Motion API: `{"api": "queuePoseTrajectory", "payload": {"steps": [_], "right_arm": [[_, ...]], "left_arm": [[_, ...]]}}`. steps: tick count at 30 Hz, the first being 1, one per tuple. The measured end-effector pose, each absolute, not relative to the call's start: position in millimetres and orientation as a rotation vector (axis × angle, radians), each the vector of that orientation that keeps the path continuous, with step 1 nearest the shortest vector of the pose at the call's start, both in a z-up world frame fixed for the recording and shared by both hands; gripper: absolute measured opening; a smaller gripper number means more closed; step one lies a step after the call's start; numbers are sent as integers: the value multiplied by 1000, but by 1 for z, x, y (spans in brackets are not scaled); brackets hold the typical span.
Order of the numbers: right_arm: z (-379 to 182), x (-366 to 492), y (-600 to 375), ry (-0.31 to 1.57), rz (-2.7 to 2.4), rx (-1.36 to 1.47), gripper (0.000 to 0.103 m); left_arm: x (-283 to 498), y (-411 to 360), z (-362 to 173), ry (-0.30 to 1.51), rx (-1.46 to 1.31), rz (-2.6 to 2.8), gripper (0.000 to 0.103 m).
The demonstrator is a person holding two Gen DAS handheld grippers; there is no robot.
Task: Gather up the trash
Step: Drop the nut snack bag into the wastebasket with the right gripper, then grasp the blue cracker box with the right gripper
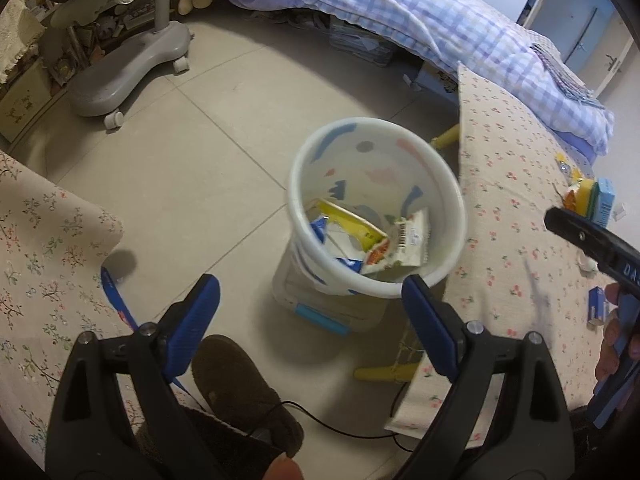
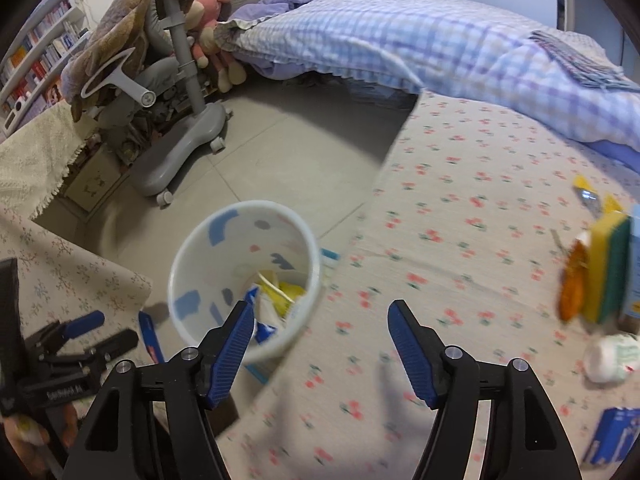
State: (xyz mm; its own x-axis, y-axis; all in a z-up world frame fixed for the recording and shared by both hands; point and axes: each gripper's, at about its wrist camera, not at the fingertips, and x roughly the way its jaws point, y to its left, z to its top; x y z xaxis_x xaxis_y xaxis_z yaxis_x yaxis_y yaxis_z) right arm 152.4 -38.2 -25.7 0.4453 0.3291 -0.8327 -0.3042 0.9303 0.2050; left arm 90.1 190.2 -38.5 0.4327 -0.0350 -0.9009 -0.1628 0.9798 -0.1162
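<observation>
Standing on the tile floor (image 1: 208, 152), the white wastebasket (image 1: 448, 184) holds wrappers (image 1: 360, 236) and presses close against the edge of the floral-clothed table (image 1: 512, 216). Left gripper (image 1: 310, 320) hovers above its near rim, fingers spread, nothing held. Right gripper (image 2: 320, 344) hangs released over that table edge. Beyond the wastebasket, bare floor runs to the grey chair base (image 1: 120, 76).

Bin (image 1: 376, 208) on floor left of table (image 1: 516, 208), wrappers (image 1: 372, 240) inside, bed (image 1: 440, 20) behind
</observation>
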Motion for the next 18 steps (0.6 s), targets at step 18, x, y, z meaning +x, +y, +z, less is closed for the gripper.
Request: {"api": "queuePoseTrajectory", "payload": {"steps": [18], "right_arm": [[-10, 96, -224, 1073, 140, 19, 94]], "left_arm": [[95, 102, -33, 1139, -72, -50, 100]]}}
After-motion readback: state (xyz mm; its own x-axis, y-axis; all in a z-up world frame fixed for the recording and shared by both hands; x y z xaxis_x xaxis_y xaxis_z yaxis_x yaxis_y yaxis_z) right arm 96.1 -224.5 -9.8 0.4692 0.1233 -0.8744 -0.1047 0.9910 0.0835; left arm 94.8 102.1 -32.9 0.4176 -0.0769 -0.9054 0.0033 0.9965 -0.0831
